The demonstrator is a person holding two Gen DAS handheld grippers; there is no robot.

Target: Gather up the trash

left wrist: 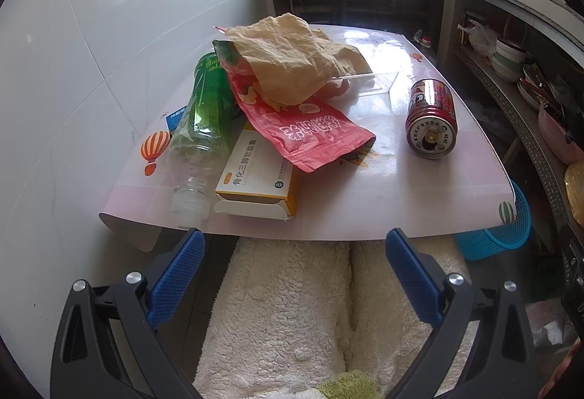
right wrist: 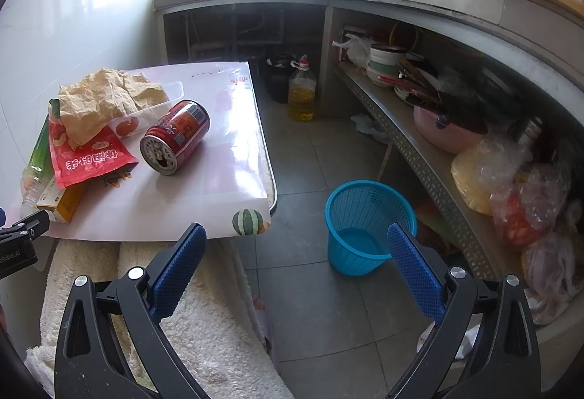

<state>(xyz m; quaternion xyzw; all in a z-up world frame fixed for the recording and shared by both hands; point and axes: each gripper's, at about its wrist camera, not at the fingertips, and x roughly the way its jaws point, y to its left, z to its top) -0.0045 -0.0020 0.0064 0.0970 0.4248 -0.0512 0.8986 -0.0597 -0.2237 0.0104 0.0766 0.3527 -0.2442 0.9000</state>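
Left wrist view: my left gripper (left wrist: 294, 245) hangs with jaws wide apart and empty, short of the pink-covered table (left wrist: 401, 187). On it lie a green plastic bottle (left wrist: 202, 121), white-and-yellow medicine box (left wrist: 255, 176), red snack pouch (left wrist: 306, 129), crumpled tan paper (left wrist: 292, 59), clear plastic tray (left wrist: 368, 83) and red drink can (left wrist: 432, 118). My right gripper (right wrist: 295, 245), jaws likewise apart and empty, points towards the blue mesh wastebasket (right wrist: 365, 216) on the floor.
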